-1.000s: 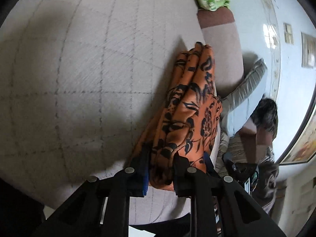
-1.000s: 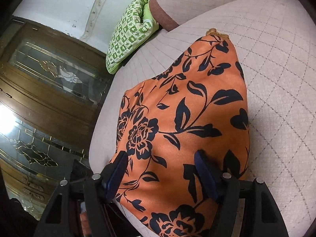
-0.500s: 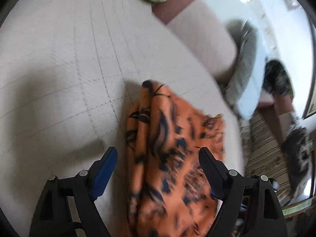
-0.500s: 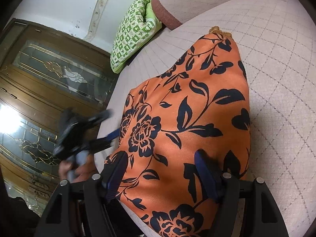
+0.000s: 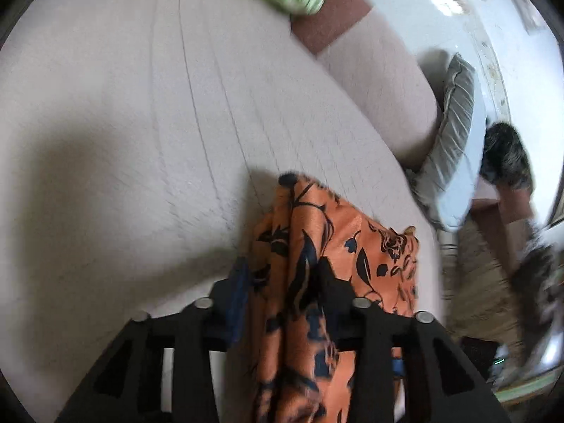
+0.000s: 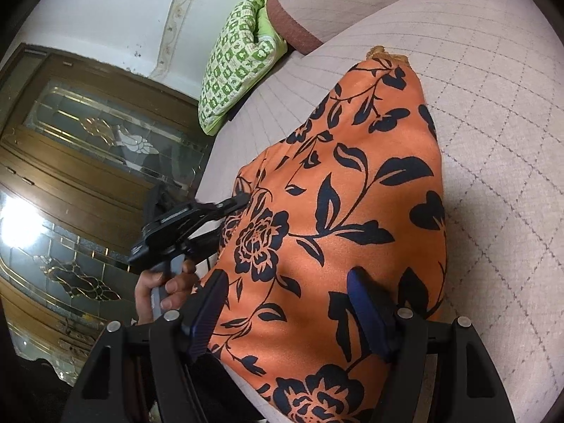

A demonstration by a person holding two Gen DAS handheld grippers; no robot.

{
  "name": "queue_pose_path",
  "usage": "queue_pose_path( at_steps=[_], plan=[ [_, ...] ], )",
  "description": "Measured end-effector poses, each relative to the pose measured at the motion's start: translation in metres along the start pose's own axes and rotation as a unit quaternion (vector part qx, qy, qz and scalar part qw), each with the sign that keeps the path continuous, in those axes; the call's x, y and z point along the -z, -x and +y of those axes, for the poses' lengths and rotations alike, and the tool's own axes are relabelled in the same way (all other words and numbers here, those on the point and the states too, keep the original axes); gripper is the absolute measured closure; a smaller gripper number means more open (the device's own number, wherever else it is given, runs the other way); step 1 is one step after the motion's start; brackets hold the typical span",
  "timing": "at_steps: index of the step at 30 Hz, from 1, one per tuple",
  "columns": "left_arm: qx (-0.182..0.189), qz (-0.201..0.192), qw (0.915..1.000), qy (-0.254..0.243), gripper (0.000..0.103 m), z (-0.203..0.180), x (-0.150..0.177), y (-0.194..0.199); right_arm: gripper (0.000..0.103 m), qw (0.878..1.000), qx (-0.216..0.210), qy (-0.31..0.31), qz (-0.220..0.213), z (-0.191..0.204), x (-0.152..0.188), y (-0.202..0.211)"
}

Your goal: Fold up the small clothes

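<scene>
An orange garment with a black flower print (image 6: 352, 183) lies on the quilted beige sofa seat (image 6: 493, 123). My right gripper (image 6: 287, 310) stands open over its near part, blue pads wide apart with the cloth spread beneath them. My left gripper (image 5: 285, 285) has a bunched fold of the garment (image 5: 299, 246) between its fingers. Its jaws are closing, and I do not see the pads pressing the cloth. In the right wrist view the left gripper (image 6: 243, 199) reaches the garment's left edge, held by a hand (image 6: 165, 282).
A green patterned cushion (image 6: 239, 70) leans by the sofa arm with a brown band (image 6: 292, 28). A grey cushion (image 5: 454, 123) and a person's legs (image 5: 507, 183) lie past the seat's right edge. A wooden cabinet with glass doors (image 6: 88, 176) stands left of the sofa.
The left gripper let go of the bunched garment, swung aside and rose with jaws wide, and now narrows on a fold at the garment's edge. The right gripper kept still.
</scene>
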State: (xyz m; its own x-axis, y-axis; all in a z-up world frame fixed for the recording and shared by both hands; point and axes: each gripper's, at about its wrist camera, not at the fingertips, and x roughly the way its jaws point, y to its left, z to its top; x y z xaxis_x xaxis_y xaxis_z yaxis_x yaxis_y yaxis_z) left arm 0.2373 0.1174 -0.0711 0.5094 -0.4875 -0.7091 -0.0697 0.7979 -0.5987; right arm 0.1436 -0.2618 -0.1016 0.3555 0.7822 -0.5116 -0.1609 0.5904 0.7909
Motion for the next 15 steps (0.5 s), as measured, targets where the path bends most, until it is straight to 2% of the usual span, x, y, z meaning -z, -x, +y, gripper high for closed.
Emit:
queue_pose_path(
  at_steps=[1,3,5,6,7,9,10,11,13,15],
  plan=[
    [-0.027,-0.031,0.9984,-0.040,0.056,-0.014,0.011,0.022,0.030,1.000,0.006,0.002,-0.003,0.004,0.001,0.004],
    [-0.054,-0.062,0.9933,-0.081,0.038,-0.035,0.036,0.056,0.030,0.999,0.011,0.027,-0.015,0.019,0.007,0.015],
    [-0.052,-0.086,0.9897,-0.102,0.035,-0.048,0.059,0.078,0.030,0.999,0.006,0.038,-0.016,0.030,0.013,0.019],
    [-0.067,-0.088,0.9866,-0.120,0.035,-0.056,0.081,0.086,0.030,0.999,0.006,0.039,-0.015,0.032,0.017,0.019],
    [-0.083,-0.084,0.9848,-0.127,0.035,-0.056,0.090,0.086,0.030,0.999,0.009,0.036,-0.012,0.031,0.020,0.018],
    [-0.152,-0.050,0.9796,-0.121,0.035,-0.043,0.113,0.066,0.030,1.000,0.020,0.015,0.003,0.022,0.026,0.008],
    [-0.188,-0.009,0.9768,-0.102,0.036,-0.030,0.119,0.046,0.030,1.000,0.021,0.007,0.009,0.016,0.028,0.004],
    [-0.173,0.015,0.9827,-0.064,0.036,-0.013,0.125,0.036,0.030,1.000,0.017,0.001,0.009,0.013,0.030,0.003],
    [-0.164,-0.001,0.9843,-0.064,0.036,-0.018,0.122,0.047,0.030,1.000,0.021,-0.009,0.005,0.016,0.030,0.009],
    [-0.159,-0.027,0.9840,-0.076,0.036,-0.027,0.120,0.063,0.030,1.000,0.026,0.010,-0.008,0.028,0.032,0.021]
  ],
)
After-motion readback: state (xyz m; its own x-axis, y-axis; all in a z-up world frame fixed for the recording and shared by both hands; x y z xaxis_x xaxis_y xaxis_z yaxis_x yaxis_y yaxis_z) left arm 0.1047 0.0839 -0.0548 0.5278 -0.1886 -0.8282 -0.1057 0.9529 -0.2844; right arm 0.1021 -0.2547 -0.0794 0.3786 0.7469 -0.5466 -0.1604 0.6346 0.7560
